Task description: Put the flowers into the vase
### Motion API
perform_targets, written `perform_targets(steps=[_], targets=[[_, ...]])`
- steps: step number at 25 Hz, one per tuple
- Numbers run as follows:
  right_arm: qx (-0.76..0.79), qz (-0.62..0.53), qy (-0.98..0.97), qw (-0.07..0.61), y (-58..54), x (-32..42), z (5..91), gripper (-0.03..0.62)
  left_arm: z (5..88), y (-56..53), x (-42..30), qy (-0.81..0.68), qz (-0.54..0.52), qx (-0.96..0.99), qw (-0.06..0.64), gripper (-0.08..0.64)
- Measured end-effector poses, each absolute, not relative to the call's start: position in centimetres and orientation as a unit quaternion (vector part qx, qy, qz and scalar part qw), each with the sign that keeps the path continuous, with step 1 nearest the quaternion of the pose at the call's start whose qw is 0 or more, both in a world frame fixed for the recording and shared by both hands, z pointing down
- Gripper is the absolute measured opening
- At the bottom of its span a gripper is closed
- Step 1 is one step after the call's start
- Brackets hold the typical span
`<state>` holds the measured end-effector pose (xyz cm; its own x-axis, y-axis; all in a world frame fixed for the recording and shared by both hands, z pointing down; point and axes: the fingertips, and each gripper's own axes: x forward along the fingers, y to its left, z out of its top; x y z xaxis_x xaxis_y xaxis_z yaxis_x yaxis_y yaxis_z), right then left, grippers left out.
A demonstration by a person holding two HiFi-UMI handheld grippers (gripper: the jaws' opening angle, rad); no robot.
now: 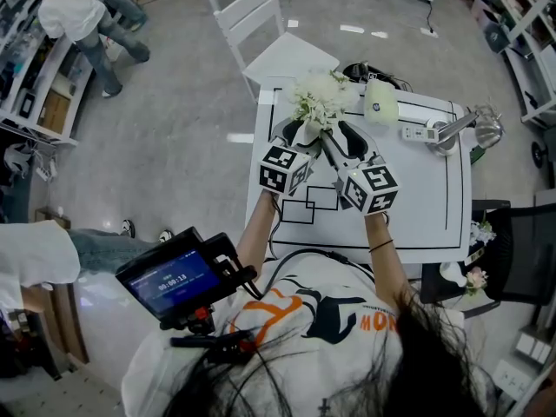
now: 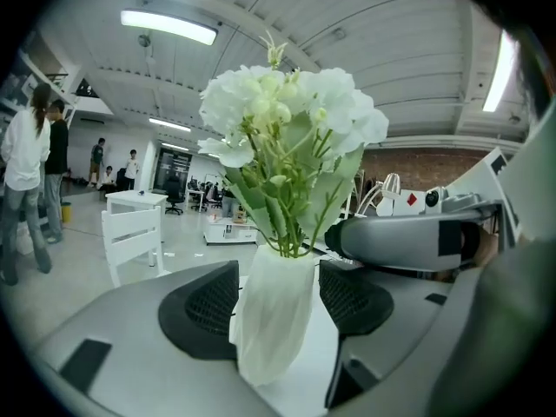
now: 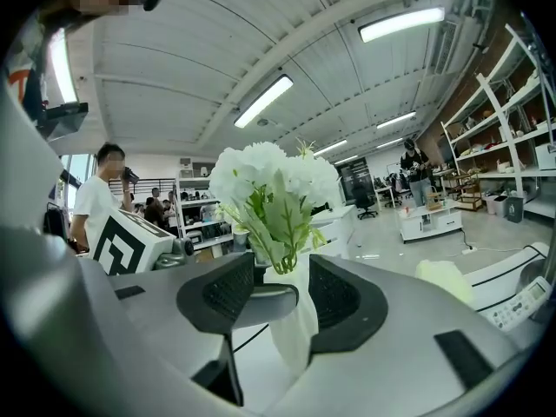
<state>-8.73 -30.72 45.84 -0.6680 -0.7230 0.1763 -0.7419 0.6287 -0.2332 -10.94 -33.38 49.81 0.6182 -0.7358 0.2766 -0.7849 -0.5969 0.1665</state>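
White table (image 1: 417,189) is carrying a white vase (image 2: 274,320) near its far edge, and the white flowers (image 2: 287,111) are already standing upright in it, stems down in the neck. Left gripper (image 2: 274,295) is sitting with jaws spread wide either side of the vase body. Right gripper (image 3: 280,295) is likewise gaping around it, pads probably just clear, though light contact is hard to rule out.

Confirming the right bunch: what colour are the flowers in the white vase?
White flowers, green stems; left gripper view shows them best.
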Motion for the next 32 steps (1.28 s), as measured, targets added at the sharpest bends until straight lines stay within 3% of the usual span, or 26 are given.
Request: perform_targets(steps=[15,20,32], targets=[[0.434,0.179,-0.883,0.010,-28.4,-6.5,46.8,0.187,50.5,-27.8,-14.1,-0.434,0.079,0.881,0.171,0.278],[0.462,0.188,-0.866,0.008,-26.3,-5.2,47.3,0.186,49.7,-25.5,-14.3,-0.426,0.080,0.887,0.157,0.202],[0.494,0.187,-0.849,0.017,-20.0,-2.6,48.3,0.041,50.0,-19.9,-11.3,-0.406,0.080,0.896,0.162,0.107]])
